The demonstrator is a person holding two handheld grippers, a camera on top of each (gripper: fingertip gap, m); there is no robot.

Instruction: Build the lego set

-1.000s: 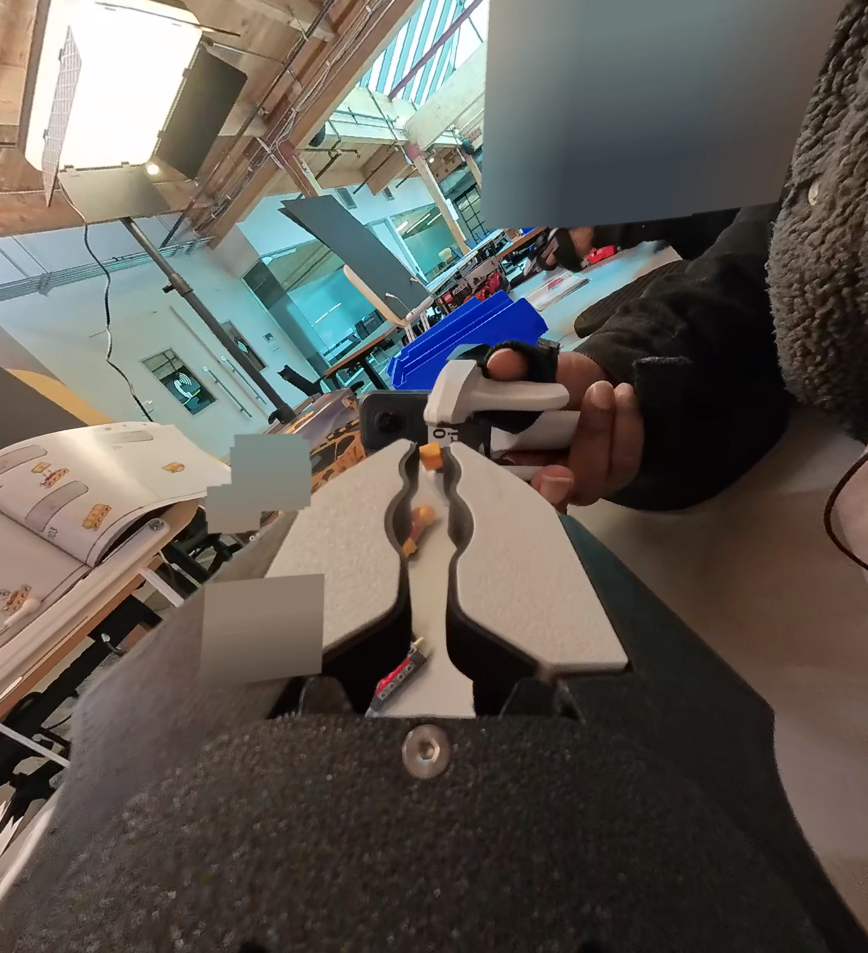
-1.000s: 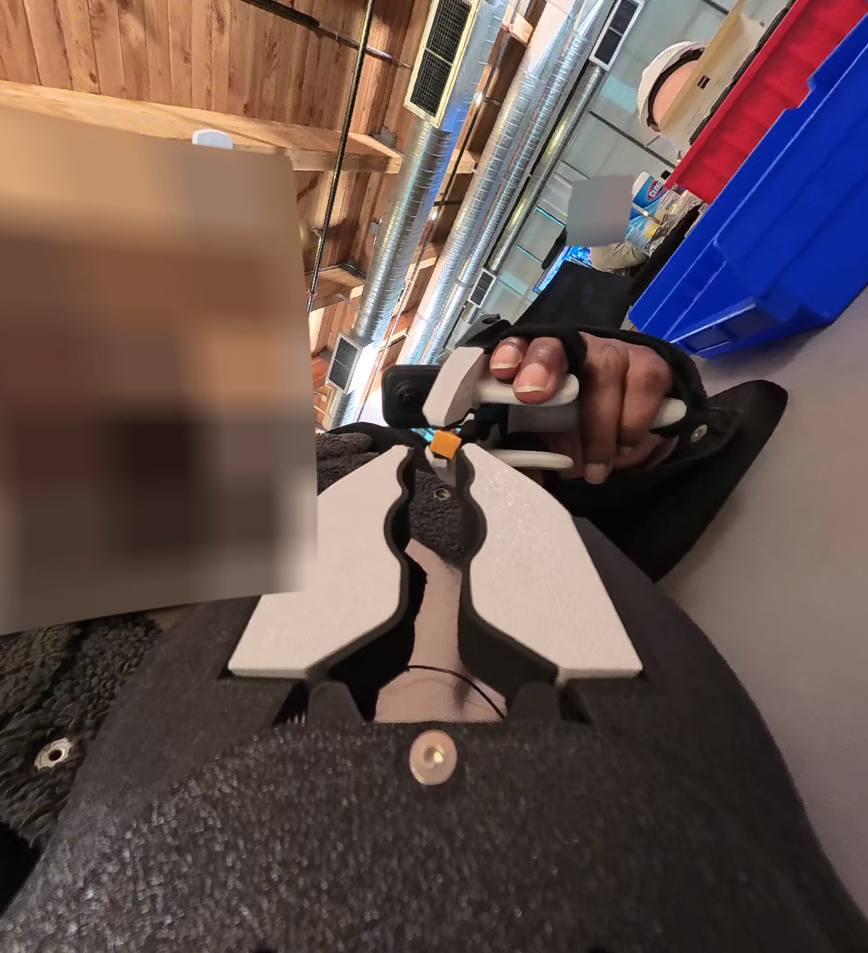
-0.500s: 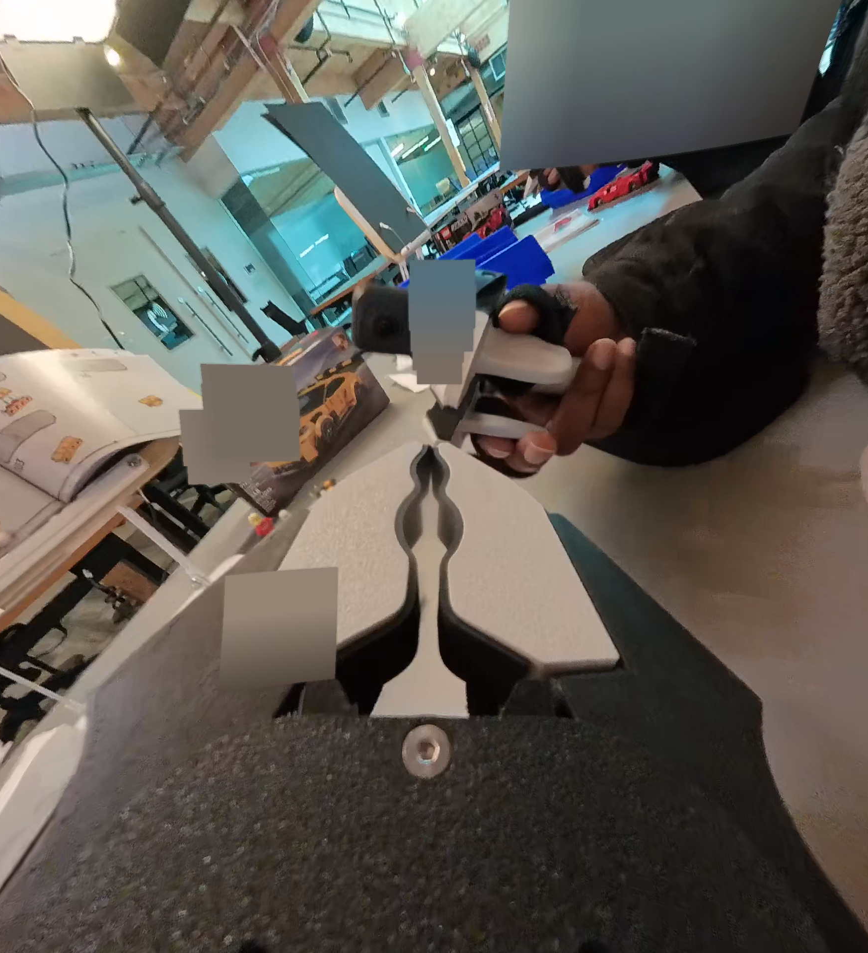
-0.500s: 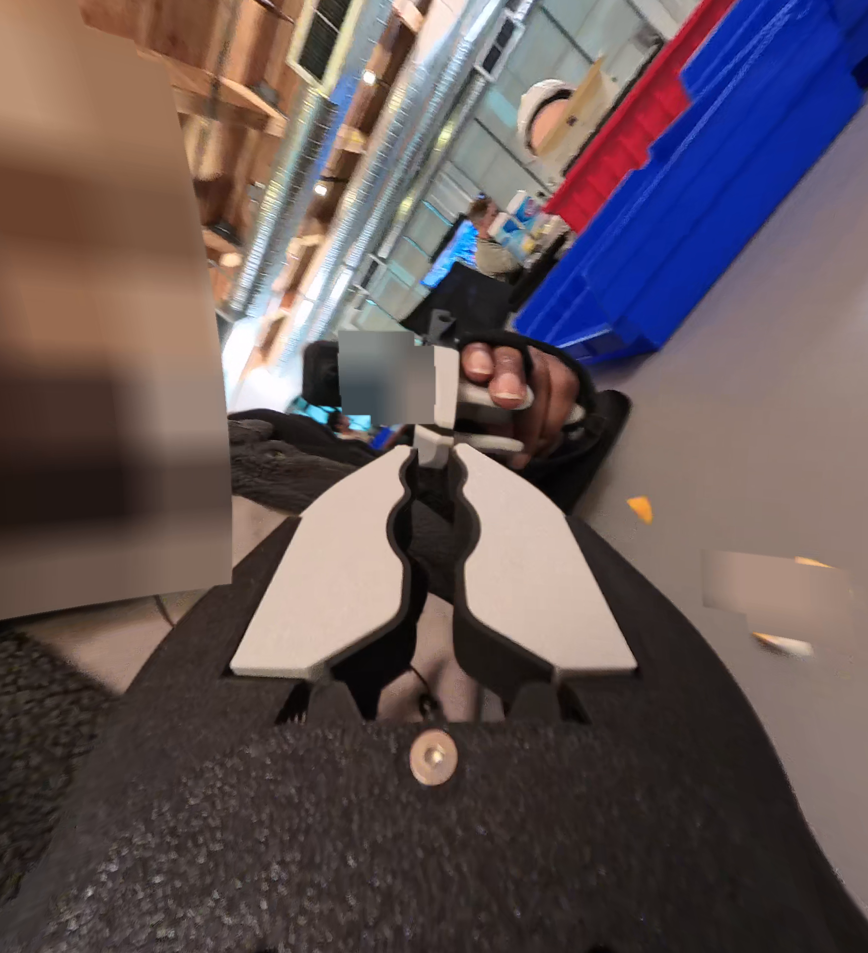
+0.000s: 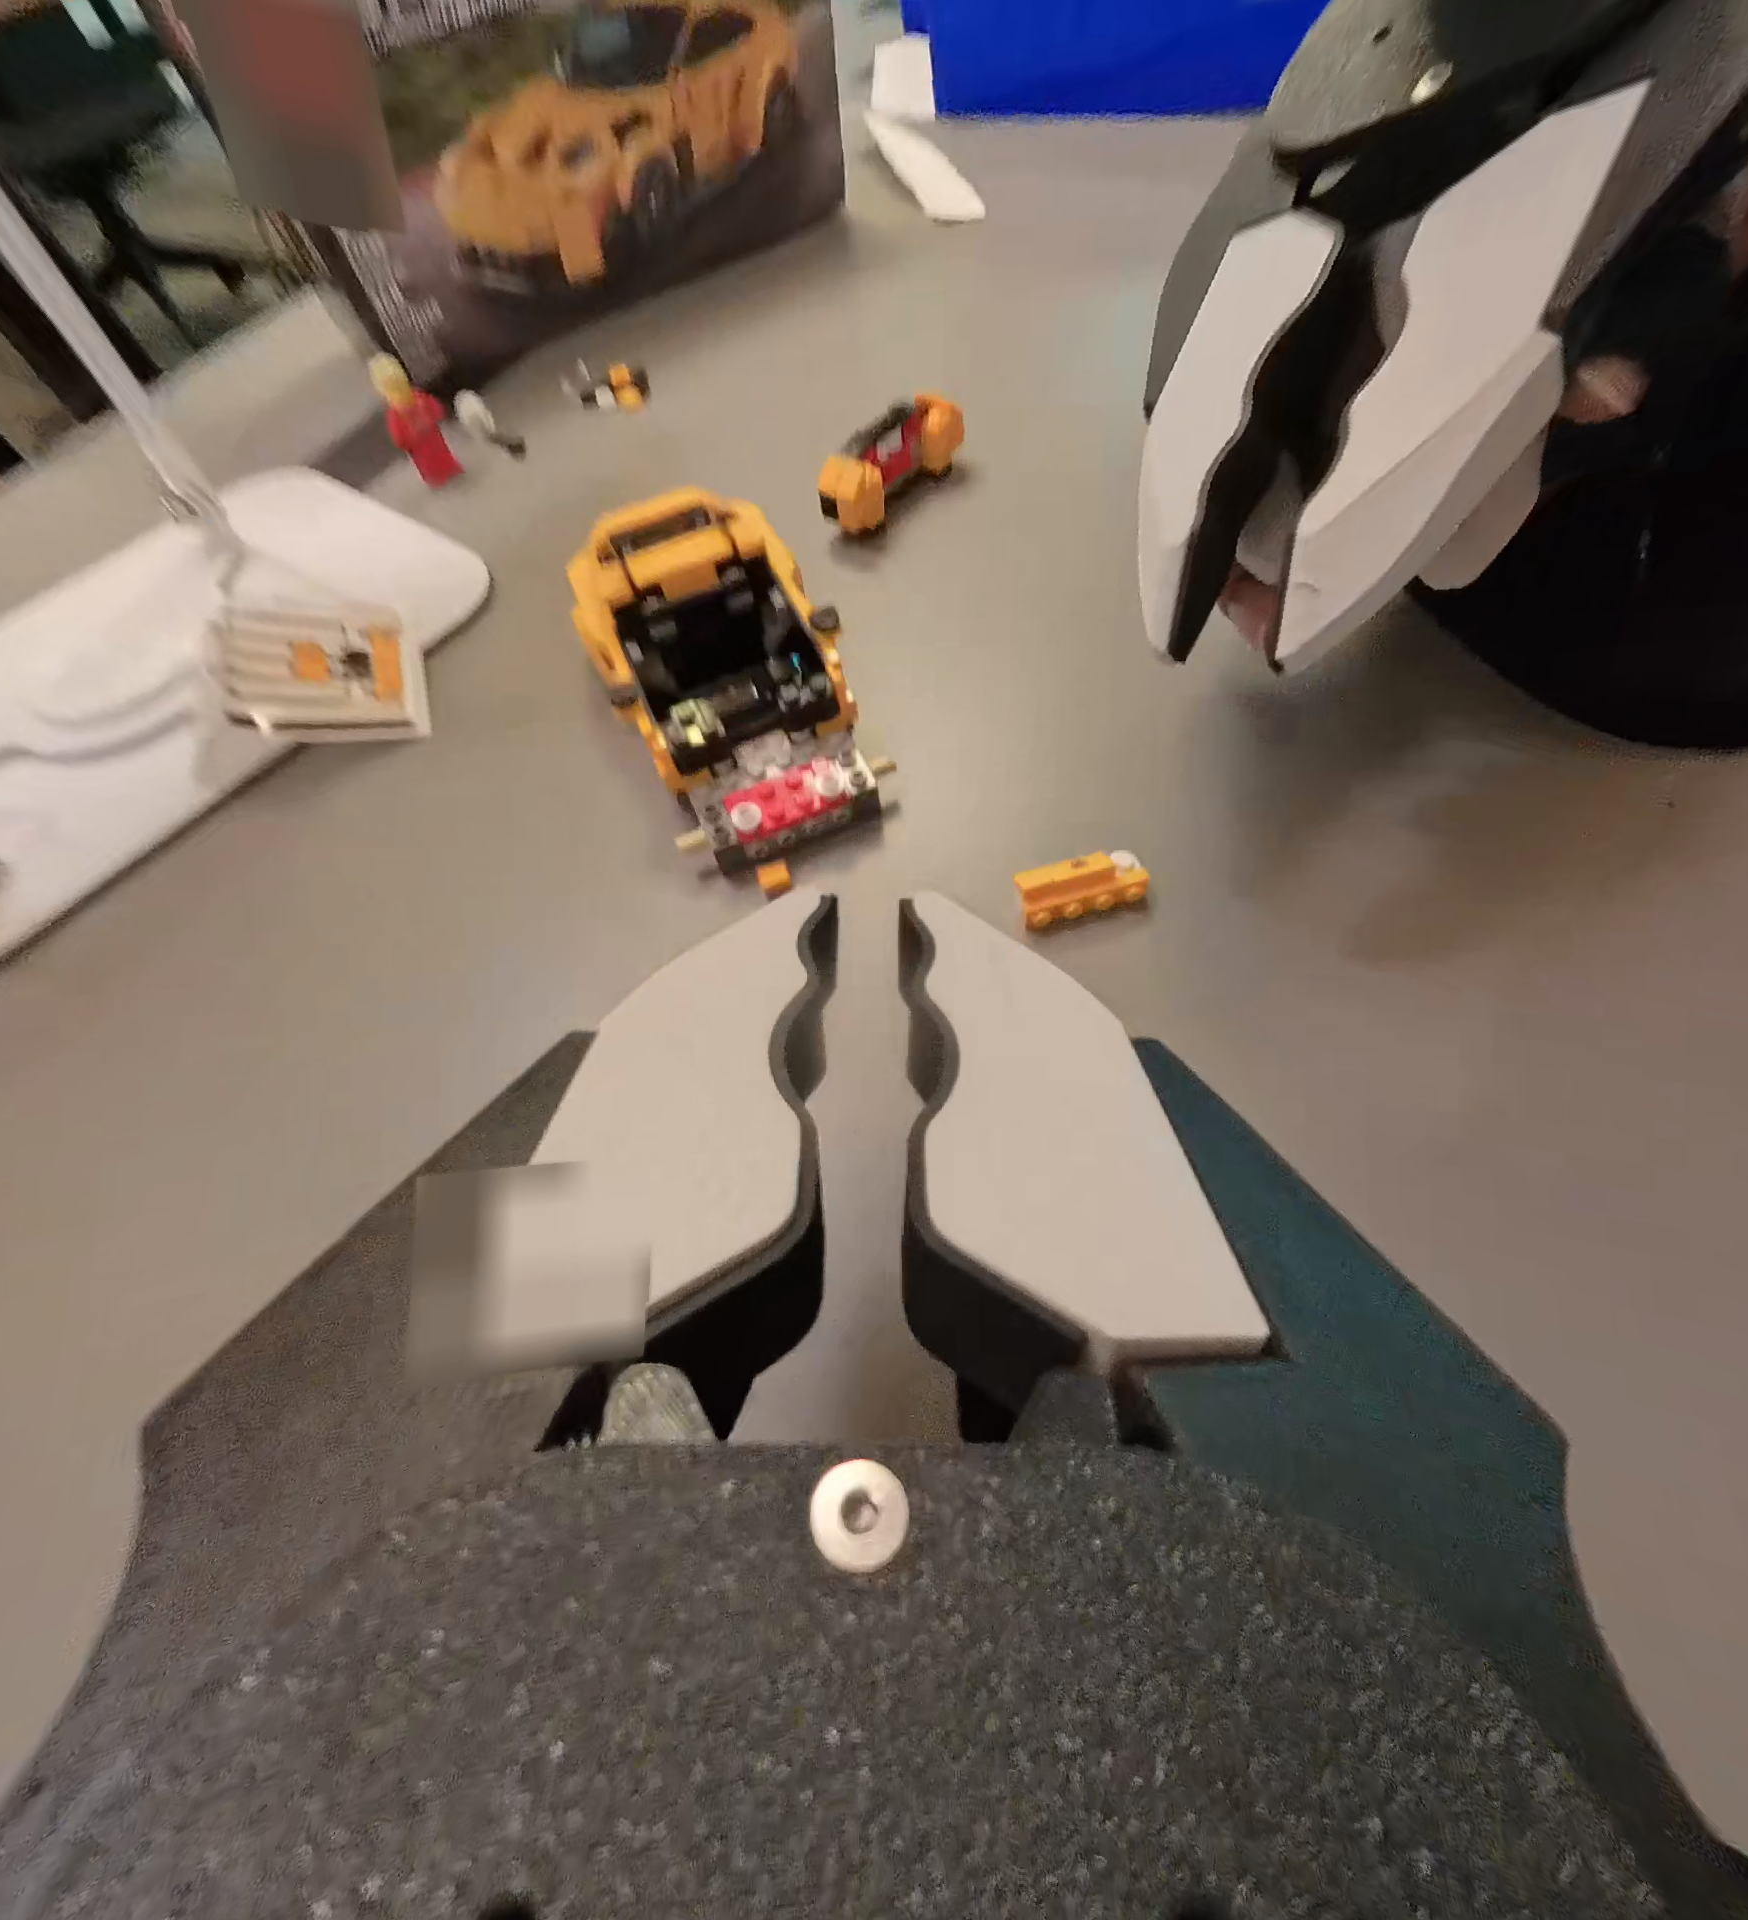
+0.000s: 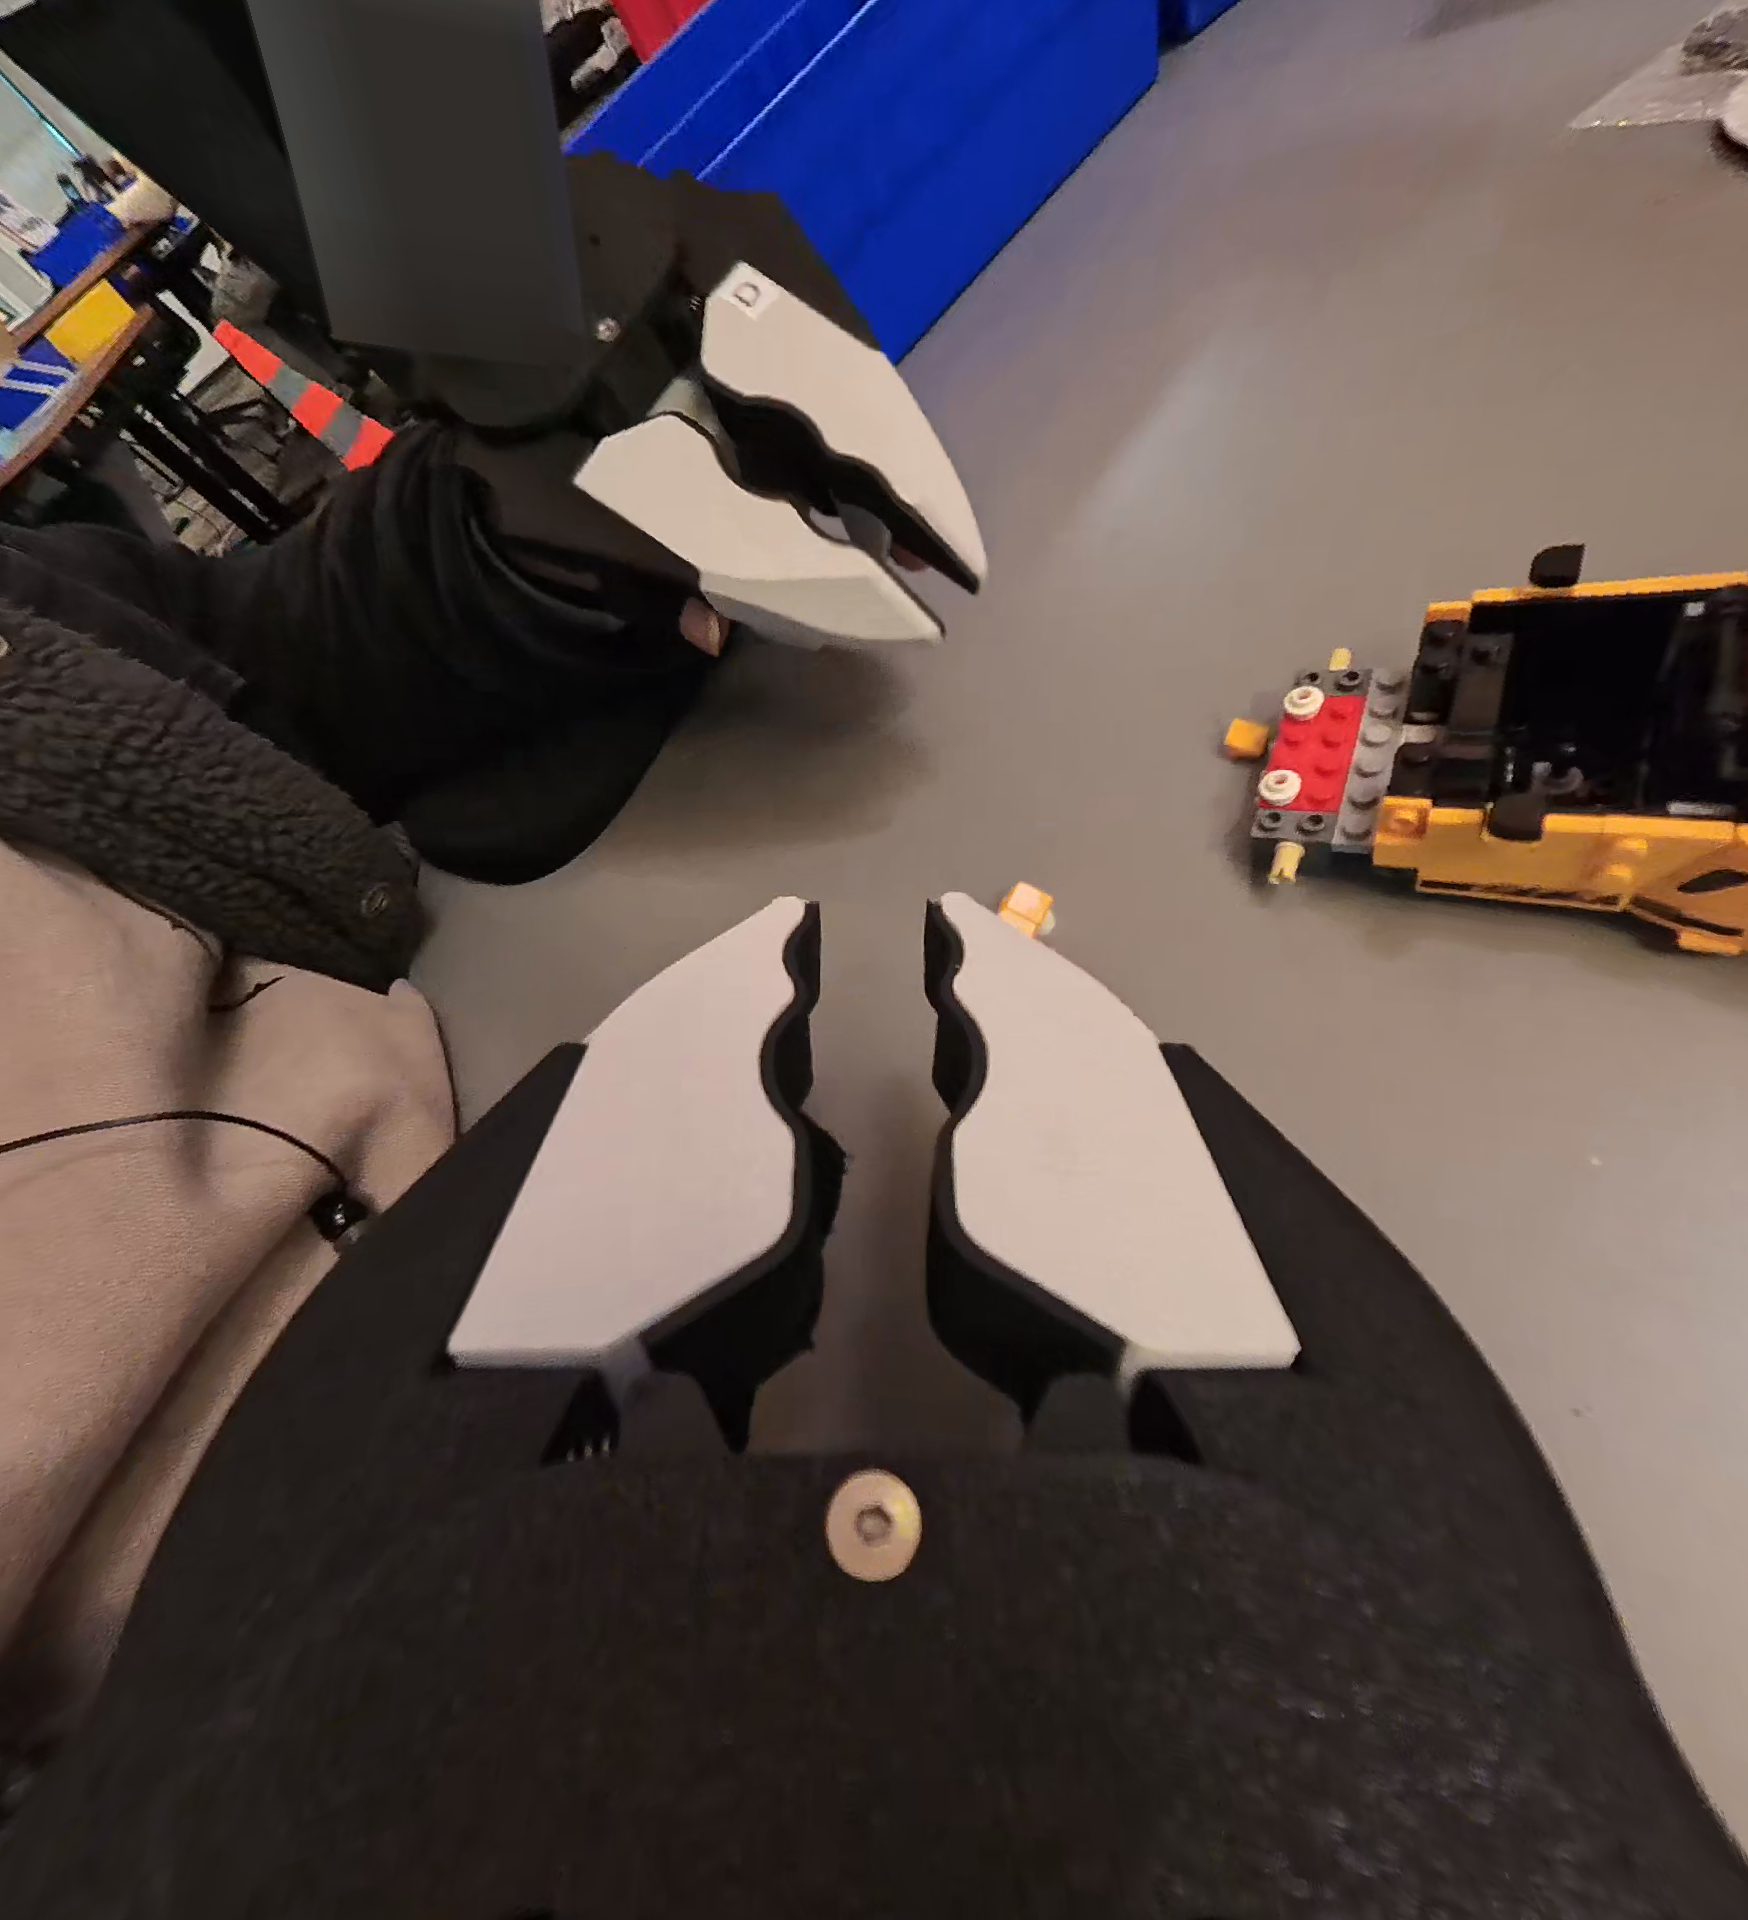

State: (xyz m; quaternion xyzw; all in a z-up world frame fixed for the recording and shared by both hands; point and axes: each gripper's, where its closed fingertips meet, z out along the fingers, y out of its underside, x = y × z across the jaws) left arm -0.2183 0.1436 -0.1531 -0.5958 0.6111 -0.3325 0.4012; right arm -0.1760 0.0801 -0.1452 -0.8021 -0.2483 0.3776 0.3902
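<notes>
While the orange lego car (image 5: 714, 644) sits half-built on the grey table (image 5: 1369, 987), cabin uncovered, loose sub-assemblies (image 5: 1083, 888) remain; left gripper (image 5: 865, 909) and right gripper (image 6: 872, 914) hover narrowly parted, empty.

table (image 5: 1472, 987): smooth matt grey | car (image 5: 704, 613): glossy plastic | jacket (image 6: 122, 758): rough fleece

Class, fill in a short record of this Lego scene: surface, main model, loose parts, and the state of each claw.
Surface: grey table
Main model: orange car, roof off, red plate at near end
Loose parts: orange strip; orange-red subassembly; minifigure
Backdrop: box
Left claw: open, empty
Right claw: open, empty
</notes>
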